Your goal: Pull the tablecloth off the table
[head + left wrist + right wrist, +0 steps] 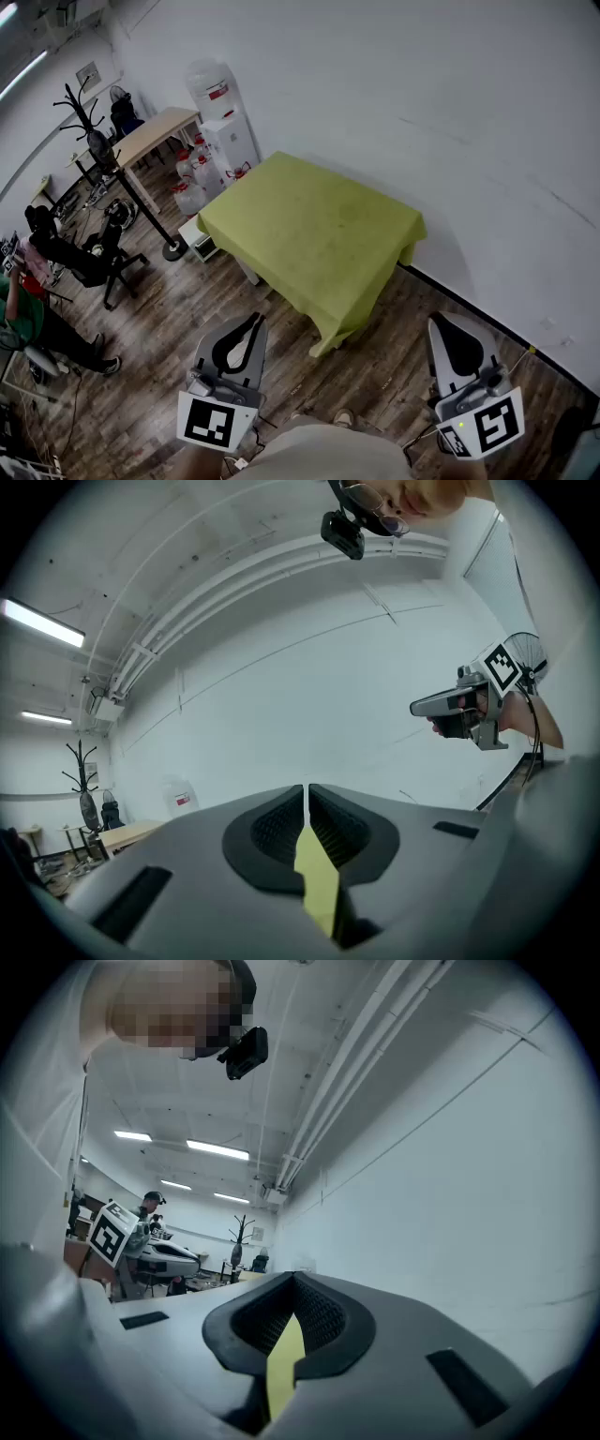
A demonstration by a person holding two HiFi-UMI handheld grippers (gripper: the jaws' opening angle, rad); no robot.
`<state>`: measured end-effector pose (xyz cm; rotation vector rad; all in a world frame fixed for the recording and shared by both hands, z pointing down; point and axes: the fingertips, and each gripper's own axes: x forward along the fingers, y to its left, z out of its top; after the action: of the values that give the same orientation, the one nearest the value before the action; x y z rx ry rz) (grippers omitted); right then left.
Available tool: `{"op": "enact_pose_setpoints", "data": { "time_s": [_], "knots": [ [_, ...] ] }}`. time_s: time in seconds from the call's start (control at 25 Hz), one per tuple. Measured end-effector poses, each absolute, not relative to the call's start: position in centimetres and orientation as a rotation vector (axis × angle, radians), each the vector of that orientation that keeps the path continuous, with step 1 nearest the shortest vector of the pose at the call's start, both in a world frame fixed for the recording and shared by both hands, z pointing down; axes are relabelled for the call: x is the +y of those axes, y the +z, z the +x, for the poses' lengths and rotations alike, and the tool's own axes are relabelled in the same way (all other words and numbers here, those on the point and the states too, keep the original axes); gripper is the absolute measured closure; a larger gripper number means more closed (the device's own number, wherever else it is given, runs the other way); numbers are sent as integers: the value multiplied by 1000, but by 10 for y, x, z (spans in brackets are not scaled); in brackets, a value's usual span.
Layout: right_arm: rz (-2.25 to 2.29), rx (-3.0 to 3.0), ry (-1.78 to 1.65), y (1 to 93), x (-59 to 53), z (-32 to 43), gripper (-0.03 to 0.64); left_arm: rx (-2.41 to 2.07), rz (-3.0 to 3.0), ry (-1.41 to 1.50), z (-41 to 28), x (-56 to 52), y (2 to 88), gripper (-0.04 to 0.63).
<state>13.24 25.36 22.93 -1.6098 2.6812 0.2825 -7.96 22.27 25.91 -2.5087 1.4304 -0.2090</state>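
A yellow-green tablecloth (314, 234) covers a table that stands against the white wall, its edges hanging down on every visible side. Both grippers are held in the air well short of the table, over the wooden floor. My left gripper (254, 320) is at the lower left with its jaws shut and nothing in them. At the lower right my right gripper (444, 321) is shut and empty too. In the left gripper view the closed jaw tips (306, 787) point at the wall, with a yellow-green sliver (317, 878) behind them. The right gripper view shows the same (284, 1363).
A black coat stand (122, 178) stands left of the table. A water dispenser (225, 131) with several bottles and a wooden desk (155, 131) lie behind it. Office chairs (89, 258) and a seated person (28, 314) are at far left.
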Motion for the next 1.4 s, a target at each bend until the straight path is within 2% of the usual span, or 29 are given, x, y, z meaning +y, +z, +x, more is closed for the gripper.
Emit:
{"op": "enact_pose_setpoints", "data": {
  "time_s": [0.64, 0.76, 0.8, 0.84, 0.88, 0.92, 1.4],
  "knots": [
    [-1572, 2738, 257, 245, 243, 122, 589, 1431, -2511, -231, -96, 221, 262, 561],
    [-1588, 2664, 224, 238, 239, 129, 589, 1455, -2508, -151, -98, 216, 253, 561],
    [-1593, 2628, 210, 234, 237, 131, 570, 1483, -2510, -75, -101, 215, 247, 559],
    [-1597, 2602, 199, 232, 236, 133, 397, 1512, -2521, 5, -104, 214, 242, 505],
    [-1606, 2586, 196, 231, 235, 136, 296, 1536, -2537, 62, -107, 213, 240, 322],
    [-1620, 2577, 197, 231, 235, 138, 291, 1551, -2553, 86, -108, 211, 240, 281],
    [-1673, 2624, 150, 255, 204, 145, 293, 1609, -2525, -70, -111, 181, 267, 275]
  ]
}}
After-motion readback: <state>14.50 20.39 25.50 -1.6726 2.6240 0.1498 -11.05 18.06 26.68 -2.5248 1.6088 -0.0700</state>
